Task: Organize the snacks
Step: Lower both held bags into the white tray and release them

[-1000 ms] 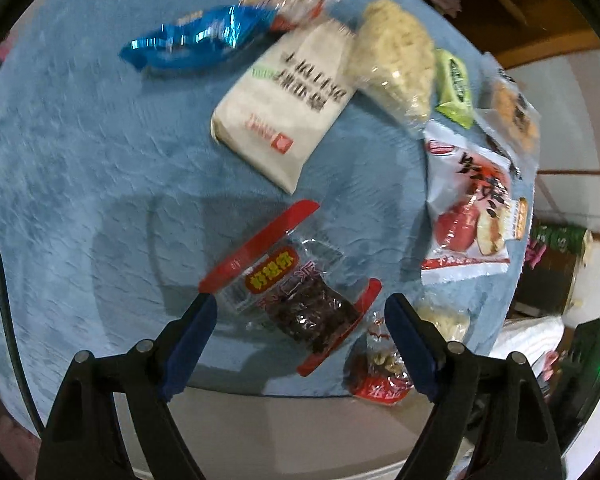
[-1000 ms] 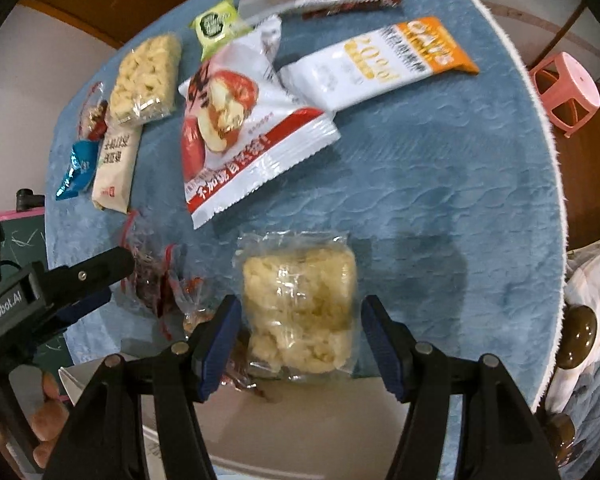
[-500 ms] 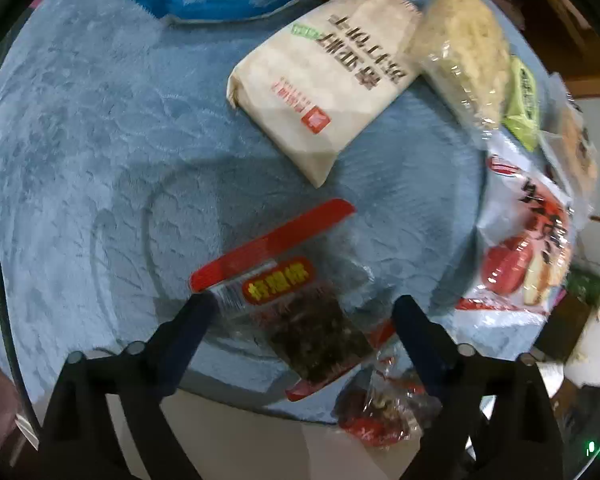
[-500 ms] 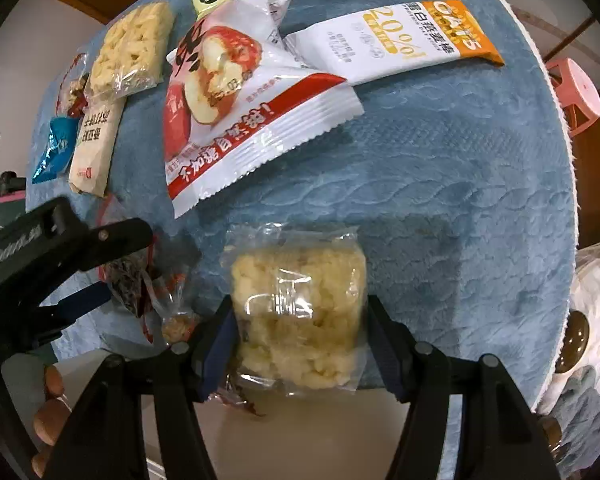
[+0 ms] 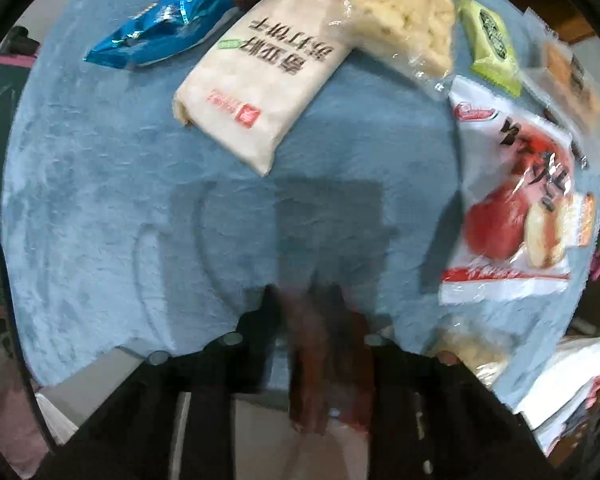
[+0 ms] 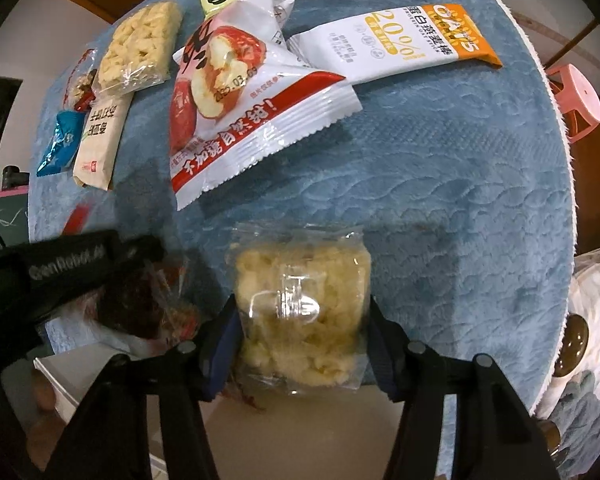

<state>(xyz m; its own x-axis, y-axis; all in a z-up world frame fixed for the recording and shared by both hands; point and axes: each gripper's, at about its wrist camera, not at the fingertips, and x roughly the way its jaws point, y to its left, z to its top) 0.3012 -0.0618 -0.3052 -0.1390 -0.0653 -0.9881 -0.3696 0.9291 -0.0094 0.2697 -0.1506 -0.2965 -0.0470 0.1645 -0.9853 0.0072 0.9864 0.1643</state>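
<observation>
Snack packs lie on a round blue cloth-covered table (image 5: pixel 100 208). My left gripper (image 5: pixel 316 312) is shut on a clear pack of dark dried fruit with red edges (image 5: pixel 324 360), blurred in its own view; the pack also shows in the right wrist view (image 6: pixel 132 304), under the left gripper (image 6: pixel 112 264). My right gripper (image 6: pixel 302 344) is shut on a clear pack of pale yellow puffed snack (image 6: pixel 304 312) at the table's near edge.
Farther back lie a blue foil pack (image 5: pixel 160 24), a cream bar pack (image 5: pixel 260 76), a second puffed pack (image 5: pixel 400 12), a green pack (image 5: pixel 488 44), a white-and-red date pack (image 6: pixel 236 108) and an oat bar (image 6: pixel 396 44). A pink stool (image 6: pixel 576 96) stands beside the table.
My left gripper has closed on the dark dried-fruit pack. My right gripper has closed on the yellow puffed pack, which it straddled open before.
</observation>
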